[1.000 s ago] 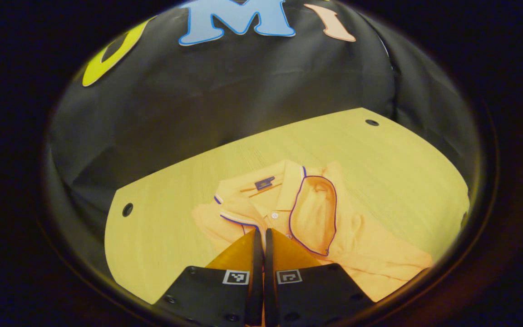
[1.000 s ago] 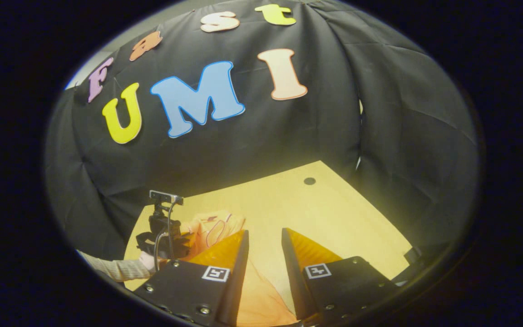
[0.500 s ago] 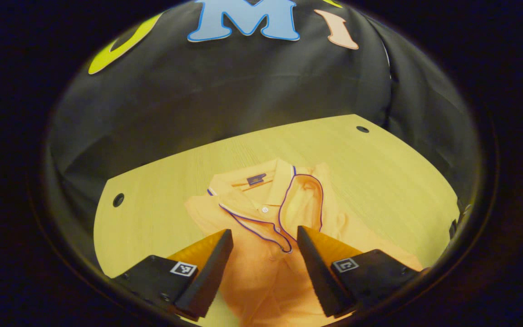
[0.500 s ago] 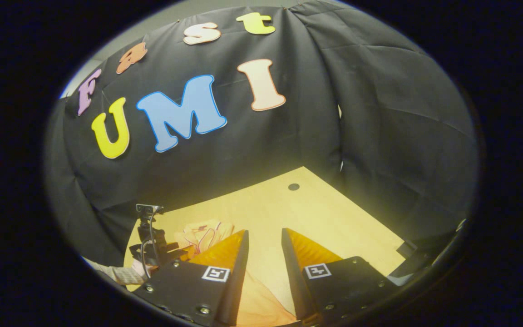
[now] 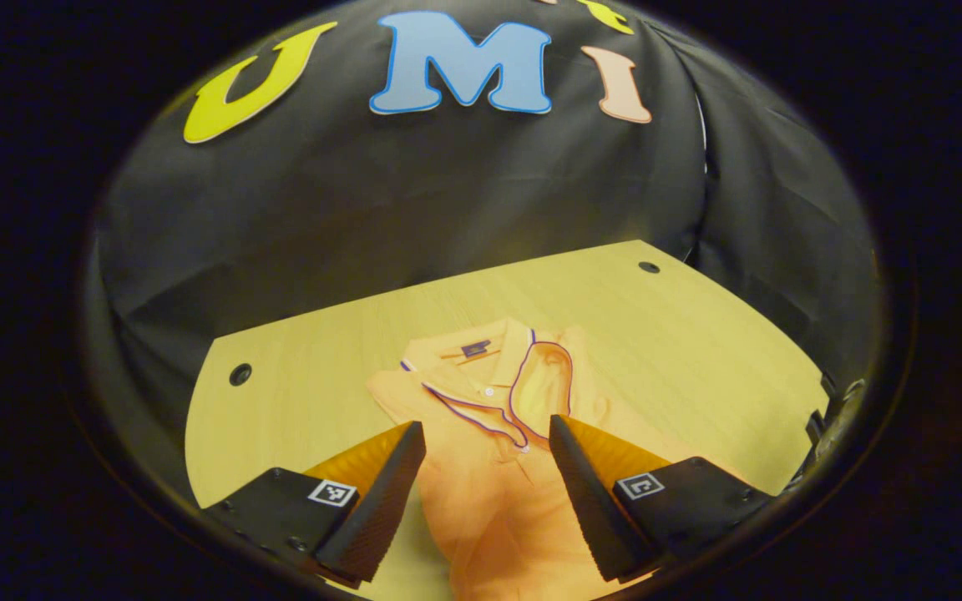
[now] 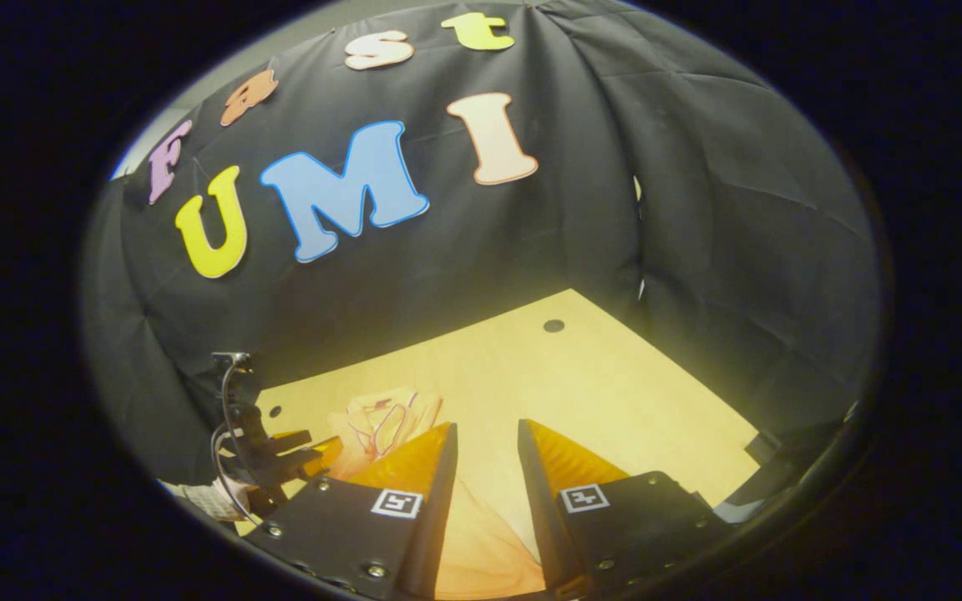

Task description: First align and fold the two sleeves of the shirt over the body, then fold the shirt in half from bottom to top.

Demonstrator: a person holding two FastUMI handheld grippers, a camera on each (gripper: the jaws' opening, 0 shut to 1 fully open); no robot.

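Note:
An orange polo shirt with purple trim lies on the wooden table, collar toward the wall. One sleeve is folded onto the chest beside the placket. My left gripper hangs open above the shirt's chest, one finger on each side of the placket, holding nothing. In the right gripper view the shirt's collar end lies far left and orange fabric lies under the gap of my right gripper, whose fingers stand a little apart. The left gripper shows there over the shirt, held by a hand.
The table has small dark holes near its corners. Black cloth walls close in the table at the back and both sides. Bare wood stretches right of the shirt.
My left gripper, shut at the shirt's collar a second ago, has opened, let go and drawn back. The right gripper has barely shifted.

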